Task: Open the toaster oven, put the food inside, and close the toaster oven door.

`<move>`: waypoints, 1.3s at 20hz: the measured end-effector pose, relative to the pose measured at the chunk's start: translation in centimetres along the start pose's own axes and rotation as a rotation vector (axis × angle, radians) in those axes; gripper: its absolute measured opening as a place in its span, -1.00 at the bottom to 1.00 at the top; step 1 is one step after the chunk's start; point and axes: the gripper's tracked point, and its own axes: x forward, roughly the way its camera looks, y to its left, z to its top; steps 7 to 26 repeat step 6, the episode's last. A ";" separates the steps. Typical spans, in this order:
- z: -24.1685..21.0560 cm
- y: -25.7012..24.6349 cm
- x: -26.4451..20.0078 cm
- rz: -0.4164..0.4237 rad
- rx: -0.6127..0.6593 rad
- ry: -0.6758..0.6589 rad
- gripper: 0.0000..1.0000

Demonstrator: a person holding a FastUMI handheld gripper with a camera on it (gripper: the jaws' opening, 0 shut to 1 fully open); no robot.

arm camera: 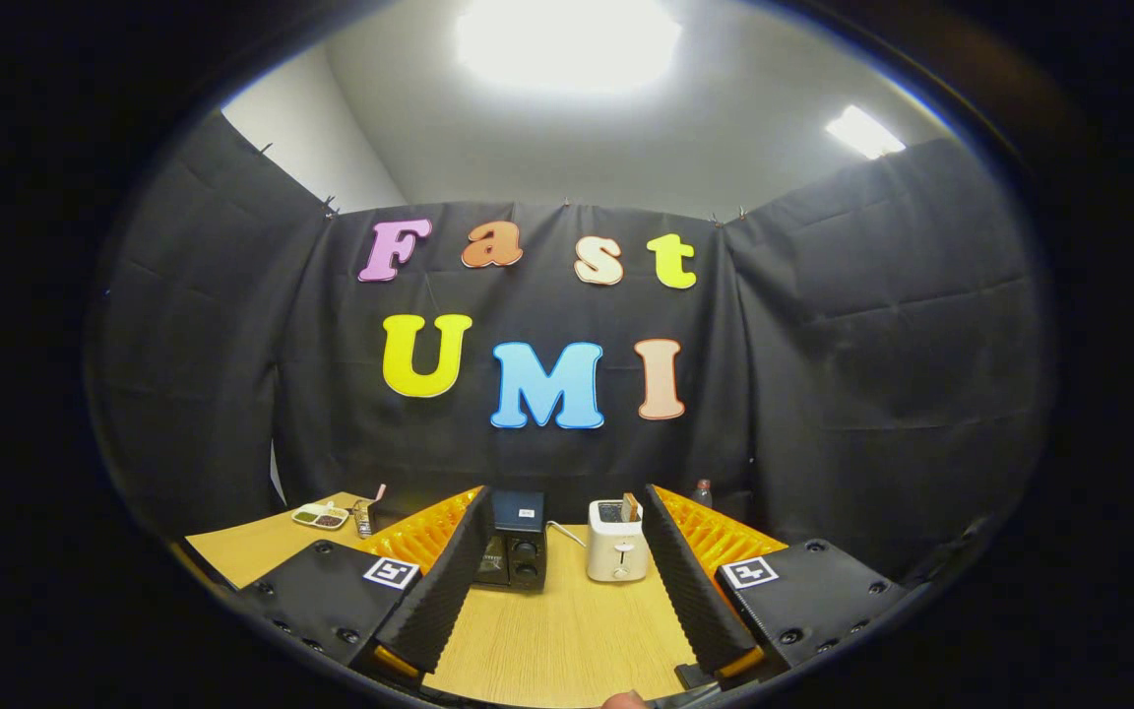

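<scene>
The gripper (559, 551) hangs over the near edge of the table (567, 630), jaws spread wide and holding nothing. The toaster oven (513, 542) stands well ahead toward the far edge, just inside the left finger's line, door apparently closed. A toaster (616, 540) sits beside it, a dish (321, 515) at the far-left corner.

Two ceiling lights (567, 44) illuminate the booth from above, the larger overexposed to a featureless white glare. The dark cloth walls remain dim, while the worktop (567, 630) is evenly lit with only soft shadows. Fisheye distortion curves straight lines strongly toward the periphery; the centre is sharp.
</scene>
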 end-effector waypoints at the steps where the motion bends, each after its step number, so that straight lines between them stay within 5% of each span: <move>1: 0.1 0.0 0.1 0.003 -0.003 -0.002 0.91; 26: 0.2 -0.3 0.5 0.007 0.008 -0.005 0.91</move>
